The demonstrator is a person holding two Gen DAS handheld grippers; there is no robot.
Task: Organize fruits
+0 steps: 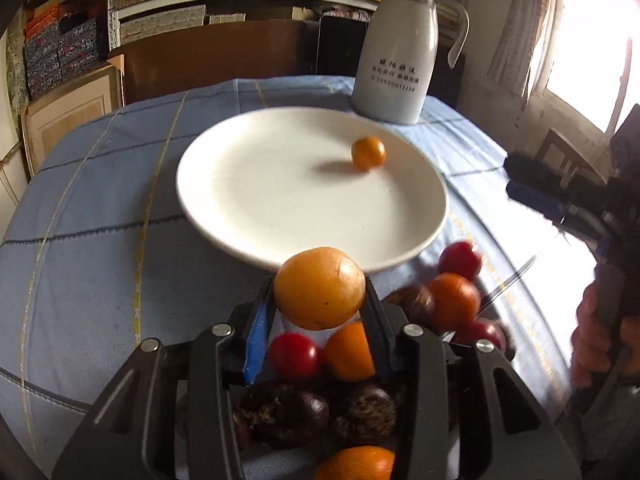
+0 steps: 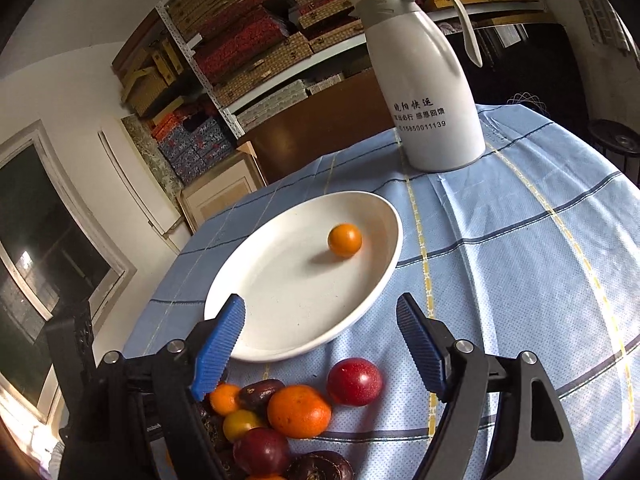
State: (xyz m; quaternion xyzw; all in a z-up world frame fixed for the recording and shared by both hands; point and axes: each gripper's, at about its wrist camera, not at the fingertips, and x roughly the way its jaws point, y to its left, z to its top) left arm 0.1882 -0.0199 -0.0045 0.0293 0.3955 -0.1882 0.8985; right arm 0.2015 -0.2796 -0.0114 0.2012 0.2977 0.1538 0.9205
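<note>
Above the fruit pile (image 2: 288,420) | left gripper (image 1: 320,304) clamps a large orange (image 1: 319,288), short of the white plate (image 1: 240,200) | right gripper (image 2: 320,336) open, empty | risk: round orange slips, or rolls off the plate like the small orange (image 1: 368,153) near its rim.

One plate (image 2: 248,320), one jug (image 2: 432,92), one plated orange (image 2: 345,240).

Metal shelving (image 2: 256,60) stacked with patterned boxes lines the white wall (image 2: 80,92); a bright window (image 1: 592,48) glares beside it.
</note>
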